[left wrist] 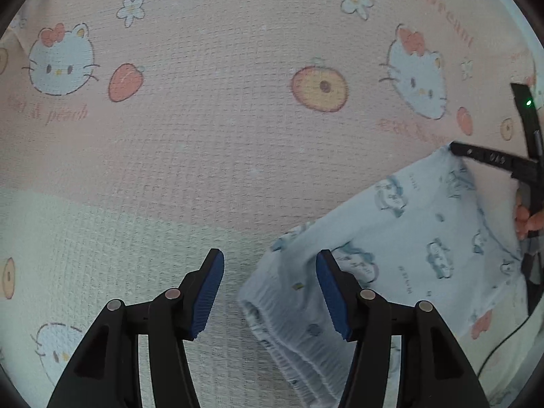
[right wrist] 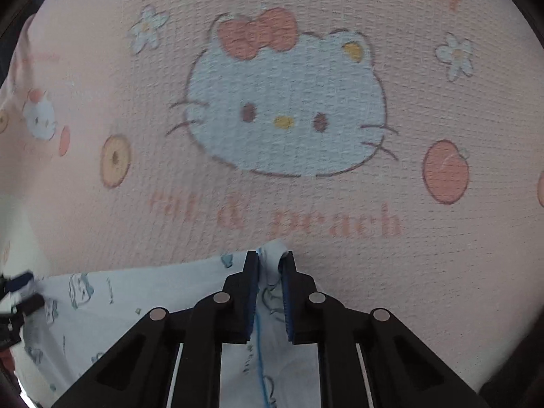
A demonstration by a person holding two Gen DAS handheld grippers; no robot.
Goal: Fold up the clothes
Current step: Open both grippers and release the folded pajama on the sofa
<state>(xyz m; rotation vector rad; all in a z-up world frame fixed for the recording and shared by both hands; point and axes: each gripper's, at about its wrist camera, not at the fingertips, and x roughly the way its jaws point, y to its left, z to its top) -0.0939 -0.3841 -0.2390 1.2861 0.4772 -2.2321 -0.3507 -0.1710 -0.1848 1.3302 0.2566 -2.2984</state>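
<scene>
Left gripper [left wrist: 270, 294] hovers with jaws apart over the bedsheet [left wrist: 204, 136], the garment [left wrist: 391, 238] lying just beside one pad; closing now could catch sheet instead of cloth. From the right wrist, the right gripper [right wrist: 270, 292] is clamped on a bunched corner of the garment, a thin hold that might slip if pulled.

The garment [left wrist: 418, 238] I'm folding is pale blue with small cartoon prints and a ribbed waistband. It lies rumpled on the bedding, one corner bunched up.
</scene>
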